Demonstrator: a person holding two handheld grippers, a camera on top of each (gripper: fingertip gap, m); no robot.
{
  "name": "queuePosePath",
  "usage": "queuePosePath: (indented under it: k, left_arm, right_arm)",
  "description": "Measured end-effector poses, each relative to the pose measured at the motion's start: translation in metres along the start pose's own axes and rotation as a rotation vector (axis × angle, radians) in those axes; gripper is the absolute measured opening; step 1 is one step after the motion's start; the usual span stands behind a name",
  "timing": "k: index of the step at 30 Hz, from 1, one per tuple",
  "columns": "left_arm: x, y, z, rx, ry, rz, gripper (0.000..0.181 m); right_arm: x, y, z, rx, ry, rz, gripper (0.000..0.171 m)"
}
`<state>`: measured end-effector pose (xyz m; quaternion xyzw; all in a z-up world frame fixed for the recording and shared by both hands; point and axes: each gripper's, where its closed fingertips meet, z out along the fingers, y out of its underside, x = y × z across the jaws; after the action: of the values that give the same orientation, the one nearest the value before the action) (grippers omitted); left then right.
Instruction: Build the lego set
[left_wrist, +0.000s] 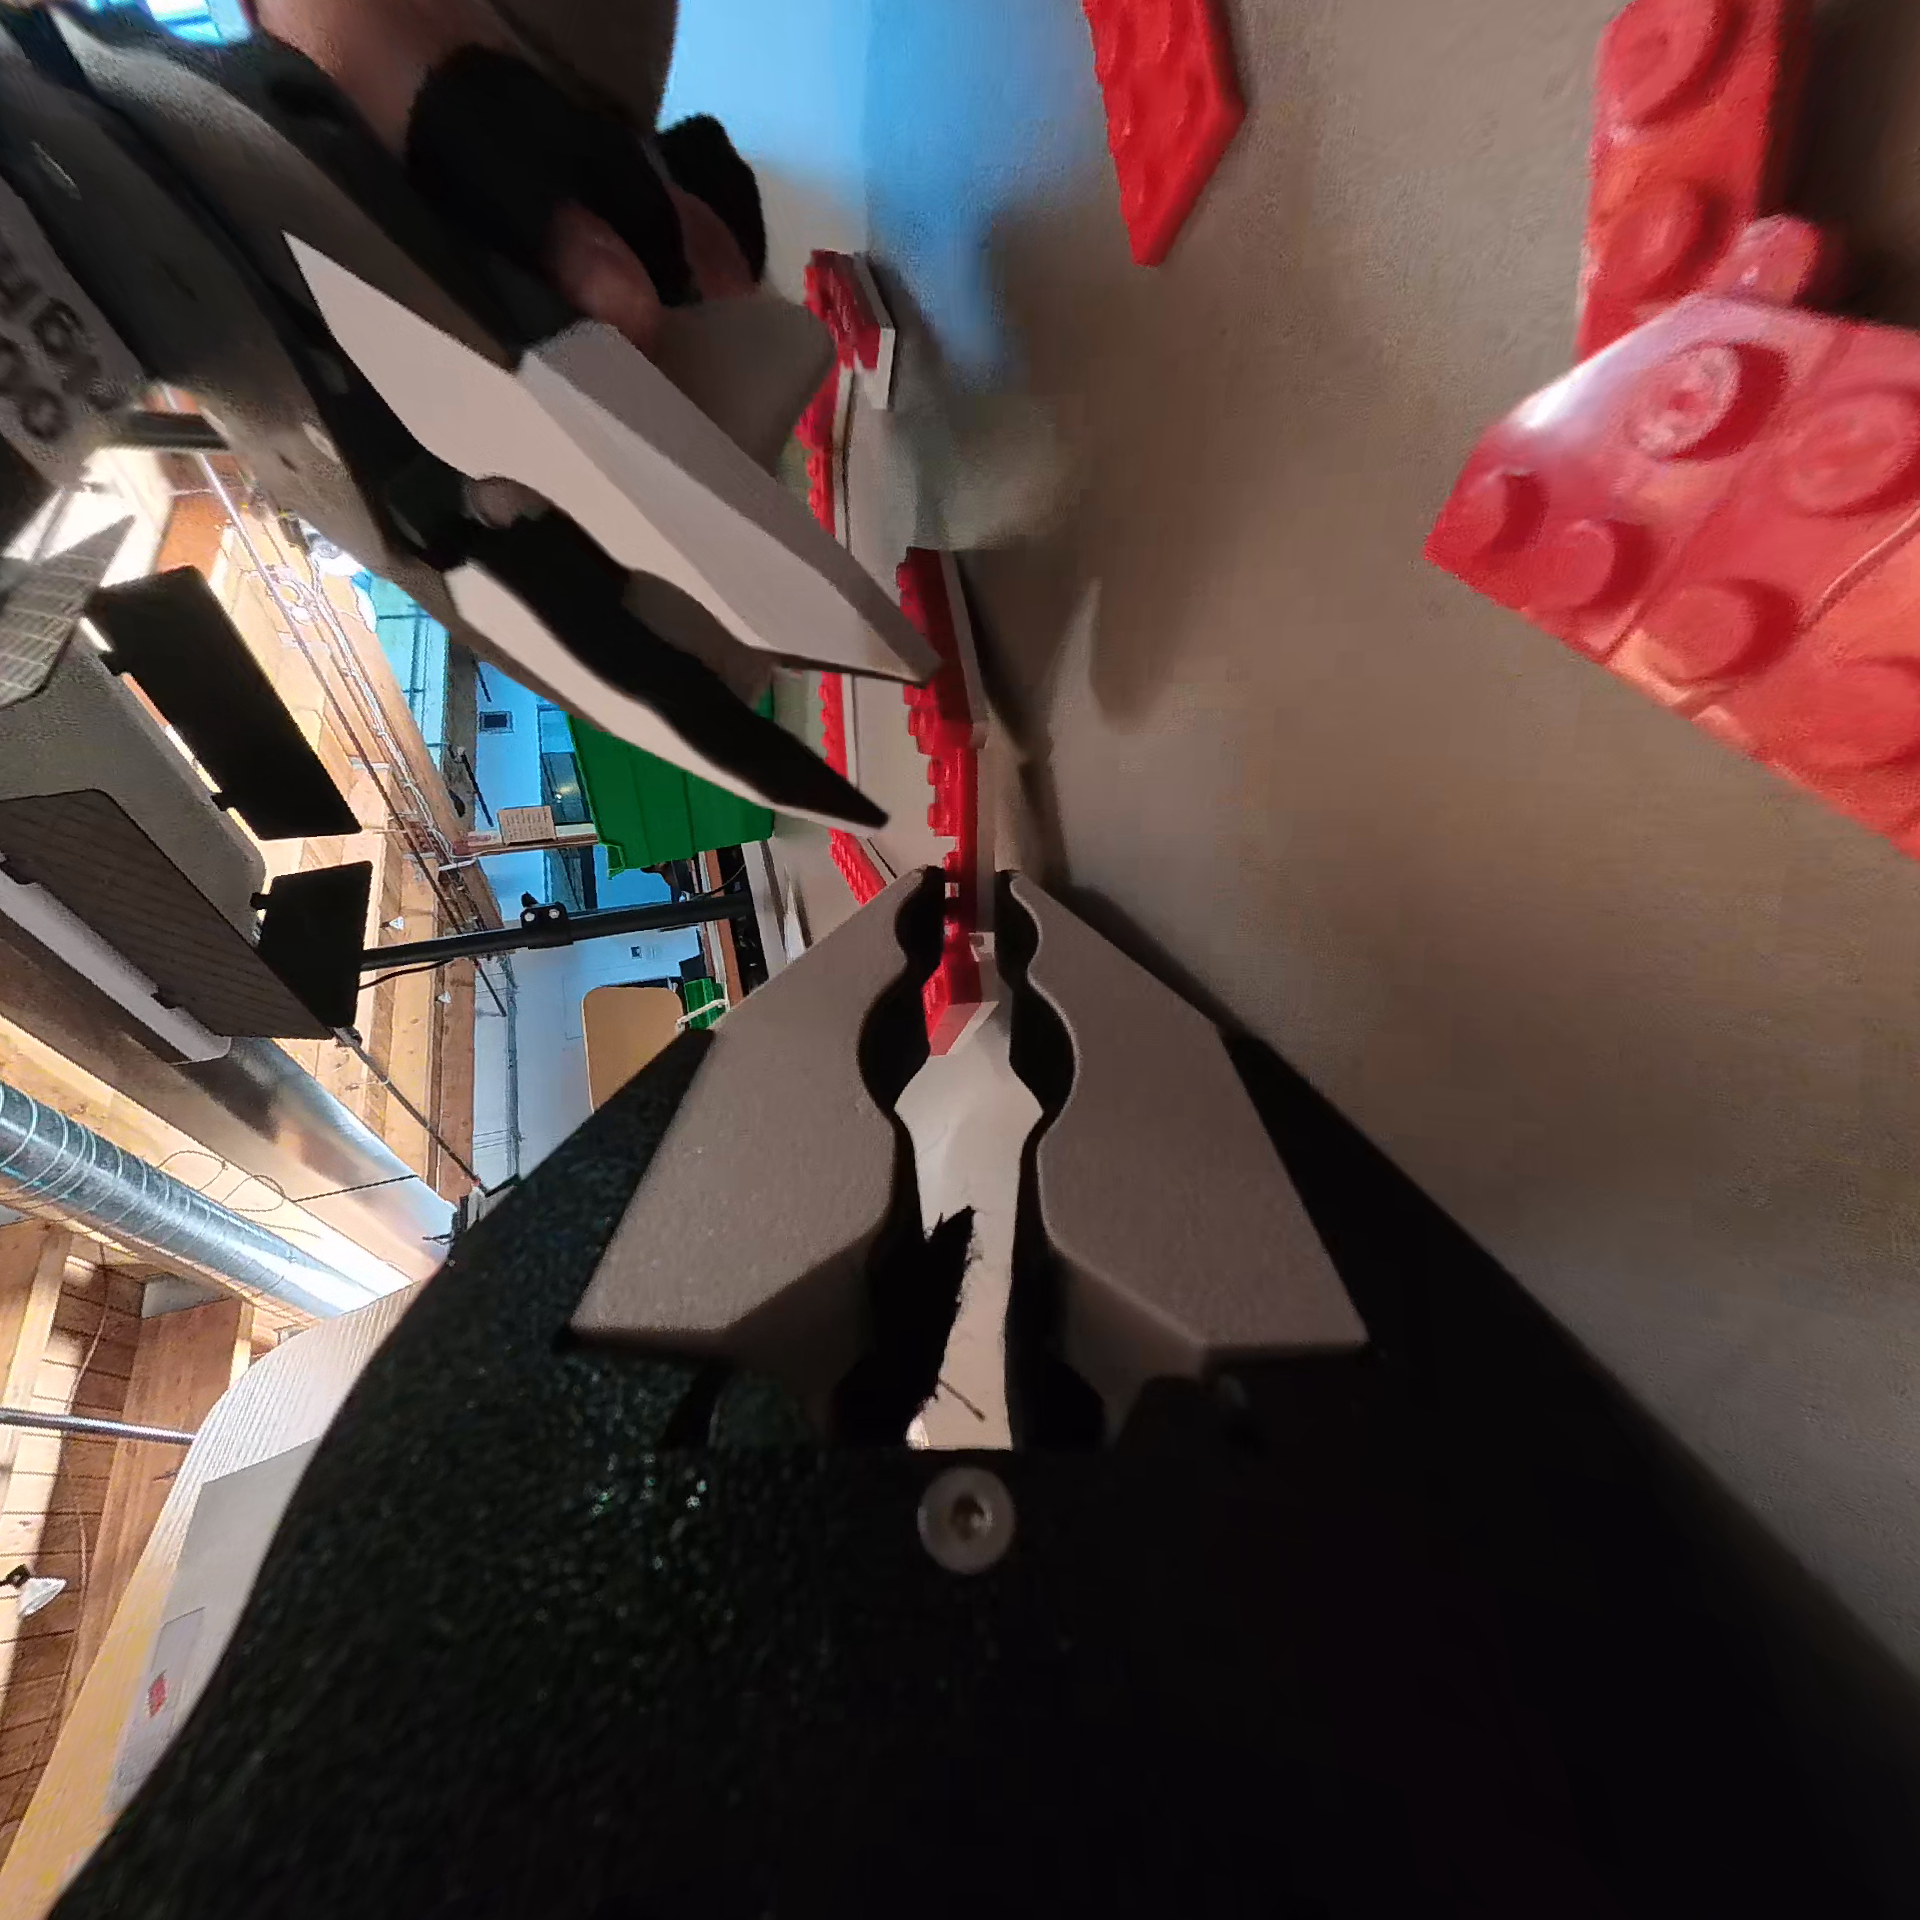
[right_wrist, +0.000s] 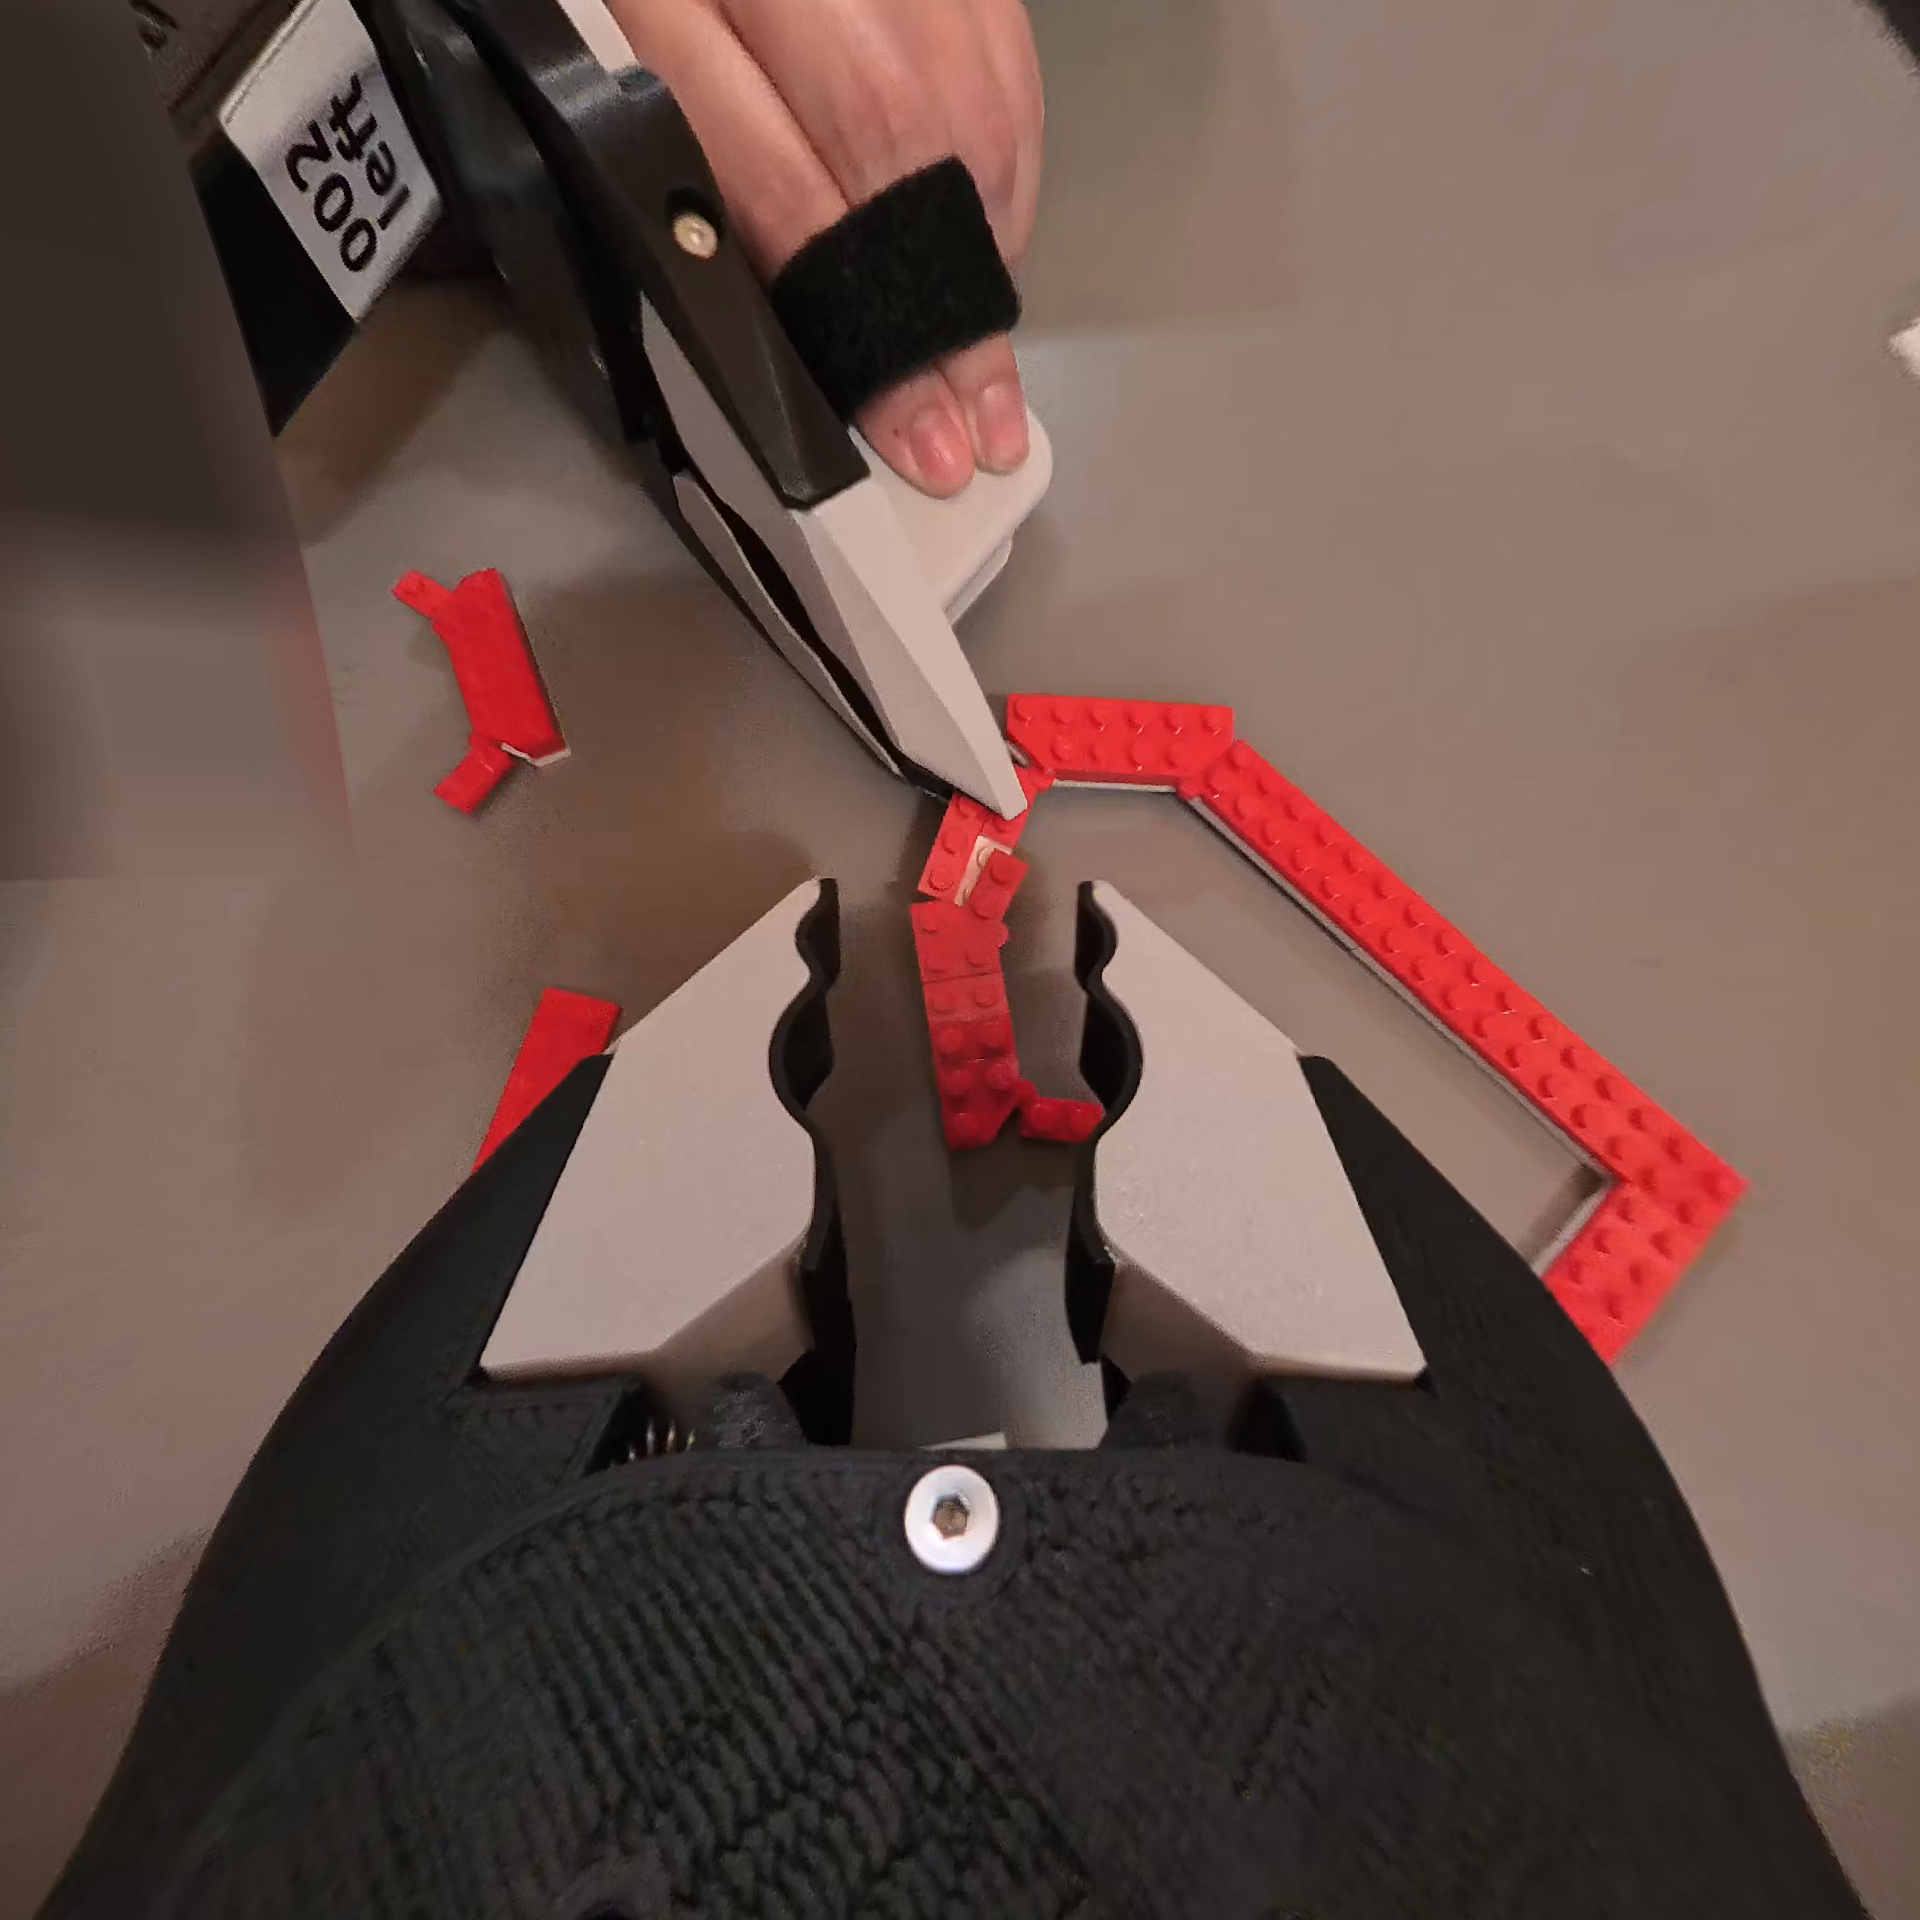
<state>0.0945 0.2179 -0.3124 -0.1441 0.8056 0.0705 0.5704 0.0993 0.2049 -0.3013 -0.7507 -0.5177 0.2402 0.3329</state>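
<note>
A red Lego frame with white undersides (right_wrist: 1455, 966) lies flat on the grey table. A short strip of red plates (right_wrist: 966, 1018) joins it at a loose, bent joint. My left gripper (right_wrist: 977, 795) comes in from the upper left and is shut on the frame at that joint. In the left wrist view the left gripper (left_wrist: 968, 883) pinches the red-and-white plate edge (left_wrist: 961, 966). My right gripper (right_wrist: 954, 904) is open and empty, its fingers on either side of the short strip without touching it. It also shows open in the left wrist view (left_wrist: 899, 748).
A loose red piece assembly (right_wrist: 488, 675) lies at the left, and a red plate (right_wrist: 551, 1060) lies partly under my right gripper's left finger. In the left wrist view, red bricks (left_wrist: 1704, 520) and a red plate (left_wrist: 1174, 114) lie close by. My left and right fingertips are right by each other.
</note>
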Motion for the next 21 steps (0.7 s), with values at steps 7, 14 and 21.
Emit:
queuePosePath:
  k: [7,14,21]
  left_arm:
    - [-0.001,0.0,0.002,-0.005,0.002,-0.017,0.007]
    - [-0.001,0.001,0.002,-0.006,0.004,-0.029,0.007]
    - [-0.001,0.0,0.003,-0.008,0.002,-0.022,0.007]
  right_arm:
    - [-0.008,-0.004,-0.006,-0.092,0.313,-0.275,0.044]
    - [-0.008,0.013,0.002,-0.163,0.372,-0.265,0.038]
    - [-0.003,0.016,0.001,-0.15,0.368,-0.24,0.027]
